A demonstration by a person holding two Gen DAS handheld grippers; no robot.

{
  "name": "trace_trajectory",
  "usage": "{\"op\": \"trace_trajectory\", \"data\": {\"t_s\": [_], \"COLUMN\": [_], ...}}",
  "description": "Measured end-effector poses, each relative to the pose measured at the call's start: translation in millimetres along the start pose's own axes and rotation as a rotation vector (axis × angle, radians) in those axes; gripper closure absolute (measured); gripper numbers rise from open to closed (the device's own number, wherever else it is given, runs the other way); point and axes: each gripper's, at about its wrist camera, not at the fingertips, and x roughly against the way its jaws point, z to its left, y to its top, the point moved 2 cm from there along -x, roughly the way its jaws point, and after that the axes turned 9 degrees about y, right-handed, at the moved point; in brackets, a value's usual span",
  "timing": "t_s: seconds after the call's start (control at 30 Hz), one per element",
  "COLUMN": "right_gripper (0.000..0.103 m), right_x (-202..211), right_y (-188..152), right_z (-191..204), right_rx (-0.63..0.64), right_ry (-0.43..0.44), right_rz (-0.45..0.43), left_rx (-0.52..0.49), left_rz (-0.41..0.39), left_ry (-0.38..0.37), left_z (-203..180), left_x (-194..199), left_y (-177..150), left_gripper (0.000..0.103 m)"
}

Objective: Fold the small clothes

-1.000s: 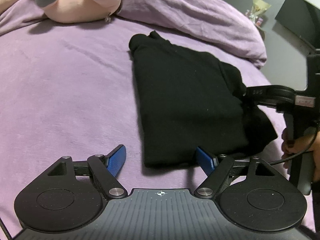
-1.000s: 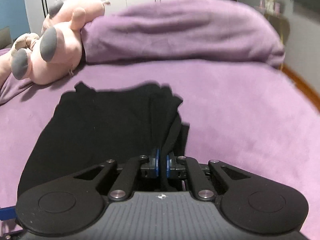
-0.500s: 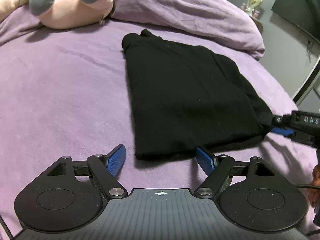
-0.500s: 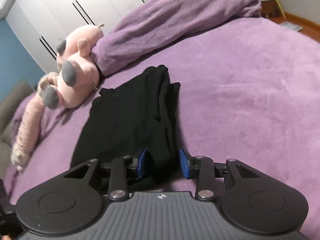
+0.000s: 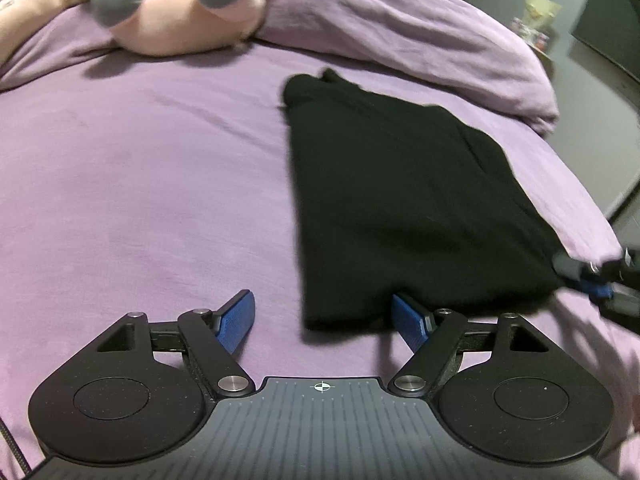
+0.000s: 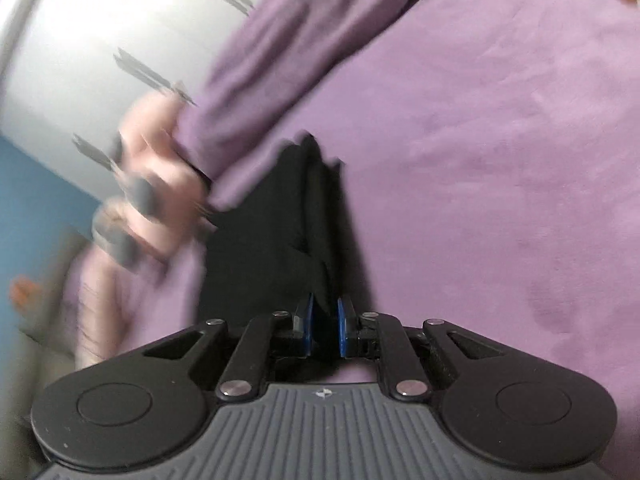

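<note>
While the soft purple bedspread spreads wide and faintly creased at the left, a plump pink plush toy with rounded grey feet lies at its far edge. Nearer, the left gripper hovers low with its ribbed blue pads well apart, gripping nothing; its right pad lies against the near hem of the black garment. That garment, matte and folded into a long rectangle, lies flat on the bedspread right of centre, below a rumpled purple pillow. At the garment's near right corner the right gripper pinches a bunched fold; the right wrist view shows its blue pads closing on that dark cloth, narrow gap between them filled by fabric. No writing can be read; both gripper bodies carry only a small crosshair mark on ridged grey plastic.
</note>
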Motion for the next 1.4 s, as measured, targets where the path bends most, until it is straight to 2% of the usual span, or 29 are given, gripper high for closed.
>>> {"op": "trace_trajectory", "data": {"t_s": [0.07,0.13,0.2,0.27,0.3,0.43,0.53,0.57,0.67,0.77,0.9,0.97,1.03,1.13,1.17,1.23,1.27,1.4], "right_gripper": [0.092,0.092,0.092,0.091,0.086,0.077,0.068,0.063,0.047,0.034,0.034,0.035,0.038,0.049,0.054,0.066,0.072,0.077], "right_x": [5.8,8.2,3.7,-2.5,-3.7,0.6,4.8,6.9,3.8,-16.6,-55.4,-65.4,-76.3,-91.1,-94.8,-100.8,-104.6,-110.6], "right_y": [-0.7,1.4,1.5,-0.8,-1.5,-0.2,7.4,12.0,26.5,42.0,63.0,71.3,76.0,77.1,77.9,78.3,77.6,74.5], "right_z": [-1.0,-3.2,-5.0,-6.0,-7.6,-4.3,10.3,12.9,7.4,-1.0,-26.4,-30.0,-27.2,-23.0,-22.3,-23.8,-25.2,-27.5], "right_rx": [-0.069,-0.123,-0.100,-0.014,0.024,0.153,0.270,0.285,0.211,0.159,0.005,-0.013,0.007,0.043,0.044,0.020,0.005,-0.006], "right_ry": [0.137,0.218,0.167,0.050,0.005,-0.049,-0.159,-0.166,-0.082,0.011,0.084,0.115,0.122,0.113,0.121,0.148,0.155,0.171], "right_rz": [-0.024,-0.042,-0.015,0.032,0.046,0.083,0.046,0.020,0.009,0.026,0.075,0.074,0.092,0.115,0.122,0.139,0.147,0.138], "left_rx": [0.048,0.088,0.115,0.131,0.133,0.158,0.206,0.226,0.261,0.255,0.222,0.241,0.279,0.342,0.356,0.365,0.353,0.310], "left_rz": [-0.004,-0.004,-0.004,-0.012,-0.014,-0.005,-0.012,-0.011,0.005,0.031,0.076,0.107,0.100,0.098,0.104,0.112,0.112,0.105], "left_ry": [0.000,0.007,0.003,0.007,0.022,0.055,-0.020,-0.064,-0.193,-0.255,-0.247,-0.266,-0.291,-0.321,-0.333,-0.334,-0.320,-0.289], "left_z": [9.4,17.8,25.5,32.4,36.5,57.3,68.1,68.7,60.4,47.6,33.0,31.9,33.6,35.2,35.1,32.7,31.1,27.5], "left_x": [1.0,1.8,2.2,3.2,3.4,5.0,7.4,7.2,-0.7,-20.2,-55.3,-71.4,-80.9,-89.2,-91.3,-94.9,-96.0,-96.8], "left_y": [2.7,5.5,8.4,10.3,11.5,15.7,24.7,29.6,45.2,61.3,74.7,77.0,78.9,80.9,81.8,83.0,83.2,85.4], "left_gripper": [0.023,0.023,0.022,0.022,0.023,0.024,0.022,0.021,0.014,0.013,0.014,0.017,0.017,0.026,0.031,0.035,0.042,0.053]}}
